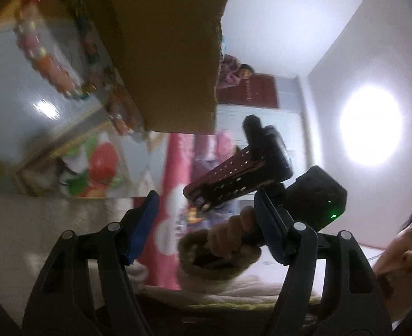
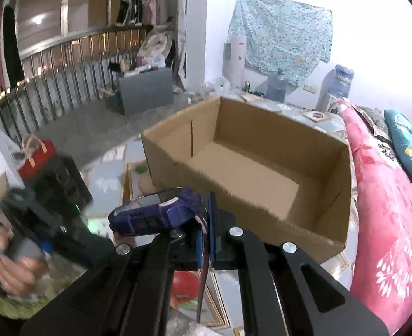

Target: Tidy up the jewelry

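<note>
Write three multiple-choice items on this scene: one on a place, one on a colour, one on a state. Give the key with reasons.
1. Where is the purple watch?
A. Inside the box
B. Pinched in the right tongs
C. On the floor

2. What colour are the pads of the left tongs?
A. Blue
B. Yellow
C. White

3. What state is the cardboard box in?
A. Taped shut
B. Filled with clothes
C. Open, with nothing seen inside

Key:
1 B: the right wrist view shows the pads closed on its strap, with the watch body sticking out to the side.
2 A: both pads show blue in the left wrist view, spread wide apart.
3 C: its top is open and the bare brown floor shows.
</note>
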`<state>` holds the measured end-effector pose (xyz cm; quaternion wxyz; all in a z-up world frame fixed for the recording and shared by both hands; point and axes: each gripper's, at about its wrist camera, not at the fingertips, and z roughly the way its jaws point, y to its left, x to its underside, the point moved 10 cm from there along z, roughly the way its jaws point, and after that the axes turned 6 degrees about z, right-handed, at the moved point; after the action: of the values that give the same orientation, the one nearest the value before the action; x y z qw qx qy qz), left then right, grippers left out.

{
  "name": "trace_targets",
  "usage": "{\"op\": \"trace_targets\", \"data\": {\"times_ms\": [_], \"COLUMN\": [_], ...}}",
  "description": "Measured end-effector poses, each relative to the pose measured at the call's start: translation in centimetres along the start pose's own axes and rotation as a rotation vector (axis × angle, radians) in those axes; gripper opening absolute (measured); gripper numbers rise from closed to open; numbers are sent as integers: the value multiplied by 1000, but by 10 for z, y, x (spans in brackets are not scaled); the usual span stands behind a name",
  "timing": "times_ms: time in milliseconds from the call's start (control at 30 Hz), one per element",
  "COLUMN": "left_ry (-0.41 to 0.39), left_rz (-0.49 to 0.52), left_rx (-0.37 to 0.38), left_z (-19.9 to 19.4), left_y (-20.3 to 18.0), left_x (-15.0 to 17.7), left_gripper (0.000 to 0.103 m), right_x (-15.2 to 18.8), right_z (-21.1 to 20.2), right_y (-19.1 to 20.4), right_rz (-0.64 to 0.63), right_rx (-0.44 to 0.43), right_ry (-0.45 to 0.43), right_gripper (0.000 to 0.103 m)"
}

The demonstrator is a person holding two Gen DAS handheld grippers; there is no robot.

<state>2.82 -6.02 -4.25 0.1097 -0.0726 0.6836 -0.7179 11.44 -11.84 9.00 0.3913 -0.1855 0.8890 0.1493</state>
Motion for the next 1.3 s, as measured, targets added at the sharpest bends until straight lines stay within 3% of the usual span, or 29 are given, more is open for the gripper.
{"op": "trace_targets", "data": {"times_ms": [100,333,667,767,1000,1133,1300], "left_ry": [-19,-36,-7,6,-30,-67,-60], "left_rz": [-56,-49,-47,-29,31,85,263], "left_rx": [124,287,404,409,347,246,-131], "left_z": [0,12,36,44,37,27,21], "left_y": [-6,-28,-51,-55,-54,-55,-61], "left_x": [-2,-12,-13,-10,-14,-27,-56], "left_gripper": [71,77,76,63,16,5,4], "right_x": [-14,-36,-30,-28,-18,-21,-35], "right_z": [-7,-20,-18,-18,-22,-27,-31], "right_y": [-1,-2,-18,-23,-29,-33,-26], "right_rz": [34,158,233,230,155,49,-261], "right_rx": [-32,-147,-168,-145,-61,22,188], "right_ry": [-27,-60,-41,-42,-40,-55,-89], "right_gripper": [4,4,4,4,4,4,4]}}
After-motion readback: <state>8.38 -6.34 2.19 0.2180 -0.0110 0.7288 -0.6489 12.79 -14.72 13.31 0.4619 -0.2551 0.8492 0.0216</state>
